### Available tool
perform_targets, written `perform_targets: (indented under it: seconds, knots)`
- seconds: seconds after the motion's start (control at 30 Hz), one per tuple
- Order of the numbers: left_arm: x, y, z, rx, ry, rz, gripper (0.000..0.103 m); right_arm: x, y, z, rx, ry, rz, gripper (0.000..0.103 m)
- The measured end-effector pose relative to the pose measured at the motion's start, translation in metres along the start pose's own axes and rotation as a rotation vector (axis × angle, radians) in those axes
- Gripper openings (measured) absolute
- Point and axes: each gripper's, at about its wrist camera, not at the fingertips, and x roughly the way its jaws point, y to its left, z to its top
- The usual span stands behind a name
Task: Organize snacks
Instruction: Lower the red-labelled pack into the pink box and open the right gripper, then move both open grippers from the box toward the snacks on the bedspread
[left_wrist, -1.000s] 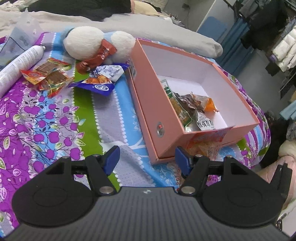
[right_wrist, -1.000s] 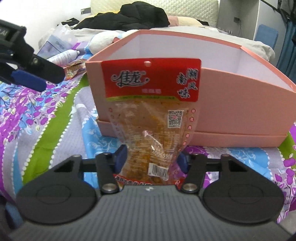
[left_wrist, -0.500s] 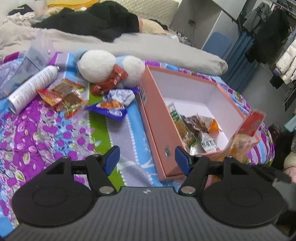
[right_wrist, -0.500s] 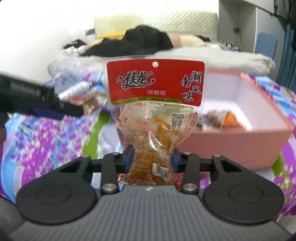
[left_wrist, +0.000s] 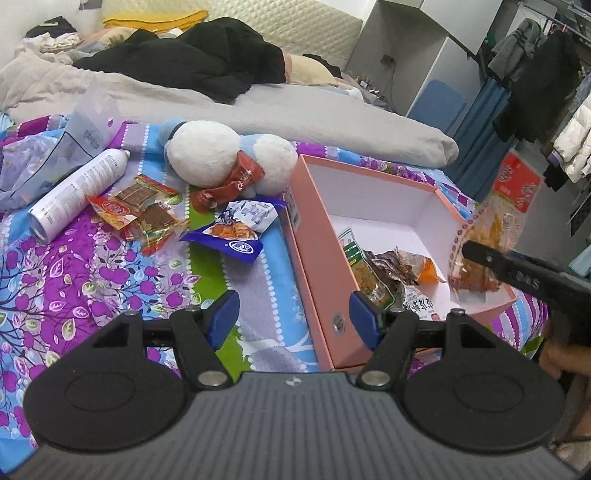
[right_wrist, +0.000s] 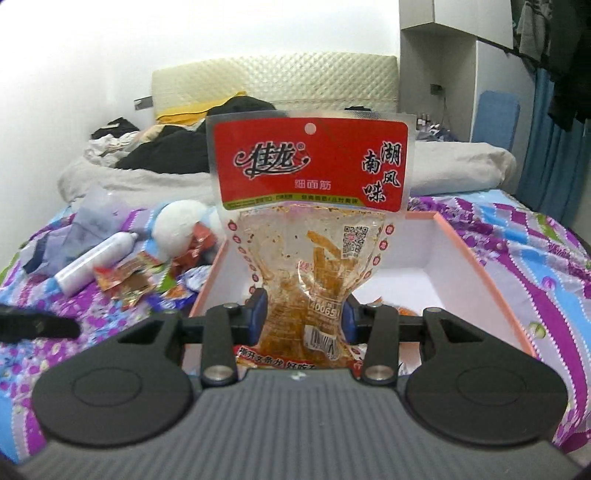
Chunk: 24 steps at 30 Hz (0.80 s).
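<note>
Since the snacks belong in one place, the box (left_wrist: 321, 254) lies open on the bed (left_wrist: 92, 280), a few packets already inside. Over it the right gripper (right_wrist: 303, 319) pinches a pouch (right_wrist: 310, 236), red-topped and clear, by its waist. Nearby the left gripper (left_wrist: 293, 314) gapes empty.

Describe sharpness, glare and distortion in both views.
Left wrist view: sharp, evenly lit; fisheye bends the pink box edges. Right wrist view: the snack packet is crisp with faint sheen on its clear film; the bedspread blurs and smears toward the edges, corners vignetted.
</note>
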Motion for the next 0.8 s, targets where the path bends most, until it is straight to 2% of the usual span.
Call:
perform_targets:
  seconds: [0.23,0.4,0.47,0.8]
  knots:
    - [-0.005,0.002,0.001,-0.001,-0.008,0.002,0.071,0.032,-0.013,0.003,0.006,0.068,-0.044,0.045]
    - [-0.008,0.003,0.004,-0.002,-0.008,0.008,0.071,0.038,-0.017,-0.004,0.034,0.093,-0.063,0.057]
    - [-0.011,0.001,0.005,0.008,-0.011,0.012,0.071,0.037,-0.017,-0.004,0.046,0.087,-0.069,0.09]
    - [-0.039,-0.004,0.011,0.045,-0.068,-0.008,0.071,0.0,-0.002,0.0,0.094,-0.016,-0.007,0.091]
